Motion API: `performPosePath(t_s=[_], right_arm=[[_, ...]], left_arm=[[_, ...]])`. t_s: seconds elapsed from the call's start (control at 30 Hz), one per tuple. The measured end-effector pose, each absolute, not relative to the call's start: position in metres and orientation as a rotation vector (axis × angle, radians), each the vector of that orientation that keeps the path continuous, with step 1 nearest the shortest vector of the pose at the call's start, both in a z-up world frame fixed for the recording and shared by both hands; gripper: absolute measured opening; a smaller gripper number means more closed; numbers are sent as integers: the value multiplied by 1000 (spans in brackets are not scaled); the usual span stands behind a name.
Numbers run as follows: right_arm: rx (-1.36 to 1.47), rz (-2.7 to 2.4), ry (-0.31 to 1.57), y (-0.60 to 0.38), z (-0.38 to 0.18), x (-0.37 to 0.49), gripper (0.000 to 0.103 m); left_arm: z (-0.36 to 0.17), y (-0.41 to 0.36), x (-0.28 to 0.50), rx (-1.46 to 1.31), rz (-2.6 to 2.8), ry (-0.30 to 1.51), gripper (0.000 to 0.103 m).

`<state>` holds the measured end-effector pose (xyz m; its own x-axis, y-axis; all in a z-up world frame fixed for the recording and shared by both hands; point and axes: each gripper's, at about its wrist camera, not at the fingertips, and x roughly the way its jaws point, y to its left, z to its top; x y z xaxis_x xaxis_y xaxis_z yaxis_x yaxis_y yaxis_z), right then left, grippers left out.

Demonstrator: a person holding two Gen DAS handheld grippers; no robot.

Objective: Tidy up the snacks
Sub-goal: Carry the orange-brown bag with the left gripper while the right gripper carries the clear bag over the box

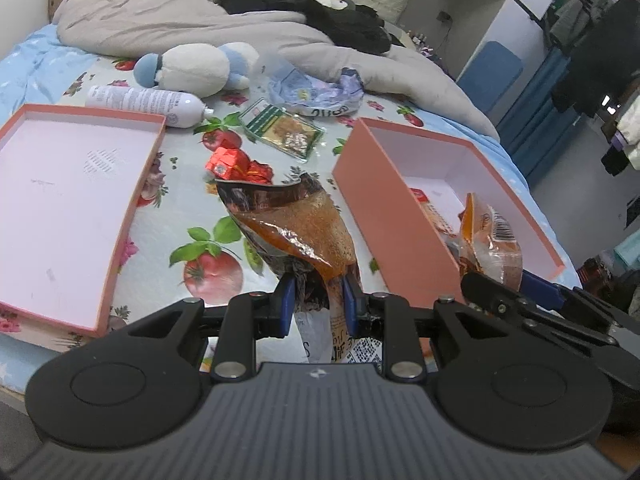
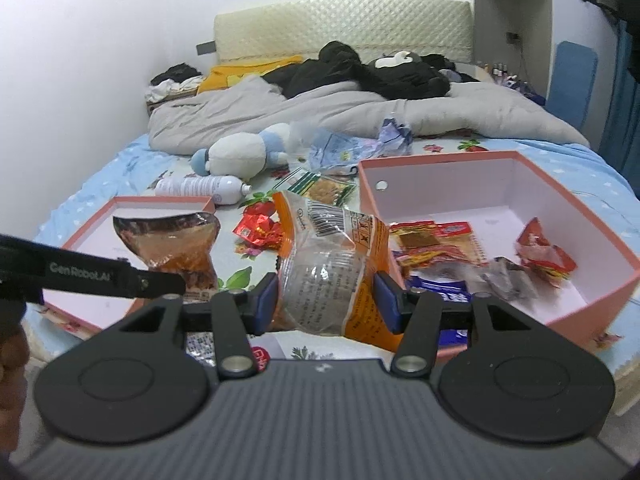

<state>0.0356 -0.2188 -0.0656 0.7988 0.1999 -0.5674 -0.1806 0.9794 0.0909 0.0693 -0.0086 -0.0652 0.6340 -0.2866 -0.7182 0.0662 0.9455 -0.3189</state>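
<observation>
My left gripper [image 1: 319, 300] is shut on a brown-orange snack bag [image 1: 296, 224] and holds it upright above the bed, left of the deep pink box [image 1: 384, 204]. My right gripper [image 2: 326, 298] is shut on an orange and clear snack bag [image 2: 328, 264] at the near left edge of that box [image 2: 600, 280]. The box holds several snack packets [image 2: 440, 244]. Red wrapped snacks [image 1: 236, 166] and a green packet [image 1: 284, 130] lie on the bed. In the right wrist view the left gripper's bag [image 2: 172, 244] shows at the left.
A shallow pink lid [image 1: 132, 200] lies at the left. A white bottle [image 1: 144, 102], a plush toy [image 1: 196, 70], crumpled plastic bags [image 1: 316, 92] and a grey duvet [image 1: 168, 28] lie behind. The bed edge is close in front.
</observation>
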Motion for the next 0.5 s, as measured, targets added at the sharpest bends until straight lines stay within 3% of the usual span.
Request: performPosePath(t_s=[0.5], right_arm=[[35,94,616,-261,-49,-4,54]], left_arm=[[-44,-62,40,-207,-321,855,29]])
